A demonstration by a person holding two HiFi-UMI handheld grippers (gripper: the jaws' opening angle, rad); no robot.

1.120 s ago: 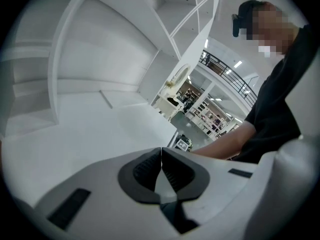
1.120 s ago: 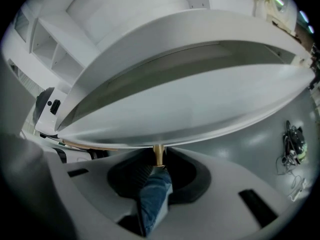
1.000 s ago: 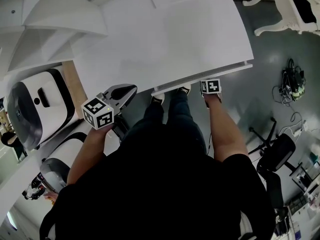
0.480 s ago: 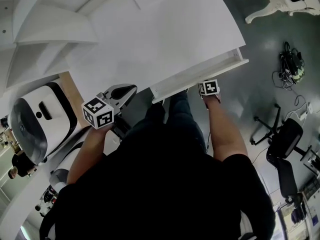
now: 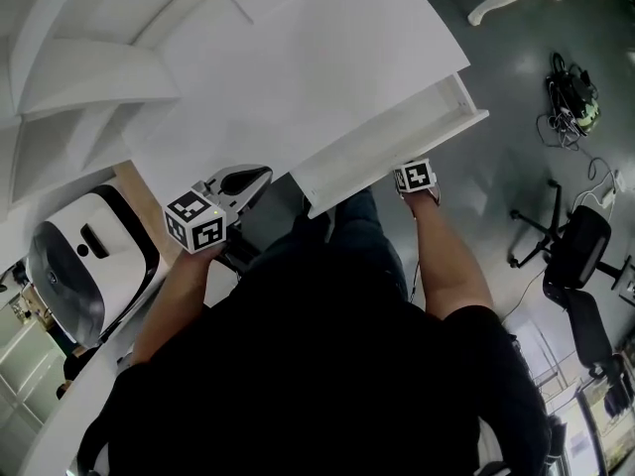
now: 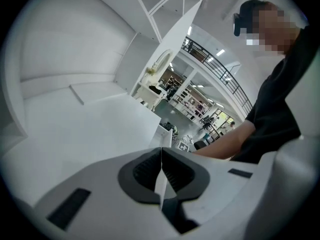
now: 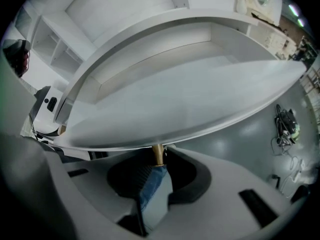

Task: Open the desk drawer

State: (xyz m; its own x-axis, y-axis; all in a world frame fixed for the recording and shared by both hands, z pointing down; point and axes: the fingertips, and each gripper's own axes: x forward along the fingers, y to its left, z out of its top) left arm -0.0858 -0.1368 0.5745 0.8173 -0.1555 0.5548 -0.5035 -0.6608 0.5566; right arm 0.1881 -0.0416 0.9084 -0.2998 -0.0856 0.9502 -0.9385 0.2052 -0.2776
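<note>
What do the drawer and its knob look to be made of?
Drawer: likely painted or laminated wood board, smooth matte white, flat panels with square edges. Knob: probably metal, brass-coloured with a soft sheen; only its stem shows.

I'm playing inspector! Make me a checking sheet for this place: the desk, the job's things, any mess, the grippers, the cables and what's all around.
Surface: white desk top, bare.
Job's things: drawer pulled partly out; brass knob on its front.
Clutter: nothing seen.
Grippers: right gripper closed on the knob; left gripper shut, empty, by the desk's front edge.
Cables: a tangle of cables on the floor, right of the desk.
Surroundings: office chair at the right; white machine at the left.
</note>
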